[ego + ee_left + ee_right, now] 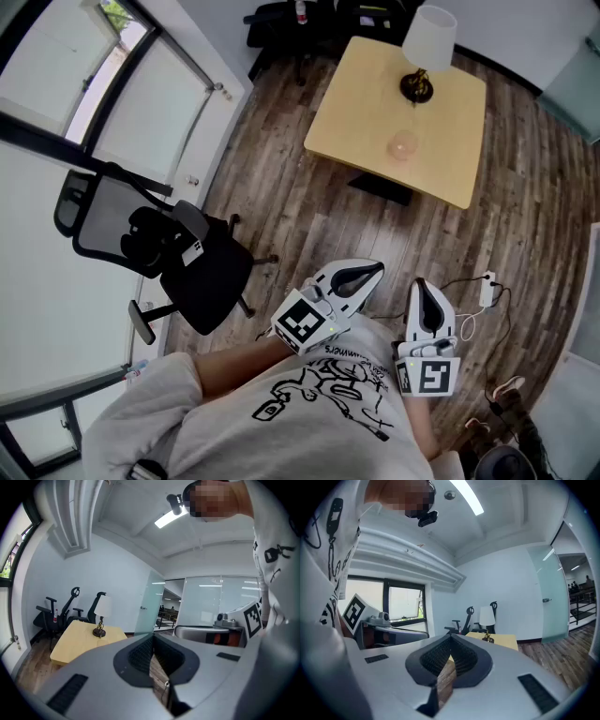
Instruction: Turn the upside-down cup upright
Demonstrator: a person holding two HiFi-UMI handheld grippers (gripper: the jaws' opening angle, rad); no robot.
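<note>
A small pinkish translucent cup stands near the front edge of a light wooden table, far ahead of both grippers. At this size I cannot tell which way up it stands. Neither gripper view shows the cup. My left gripper and right gripper are held close to the person's body, side by side, pointing toward the table. Both are shut with nothing between the jaws, as the left gripper and the right gripper show in their own views.
A lamp with a white shade stands on the table's far side. A black office chair is on the wood floor at the left, by the windows. More chairs stand behind the table. A power strip with cable lies at the right.
</note>
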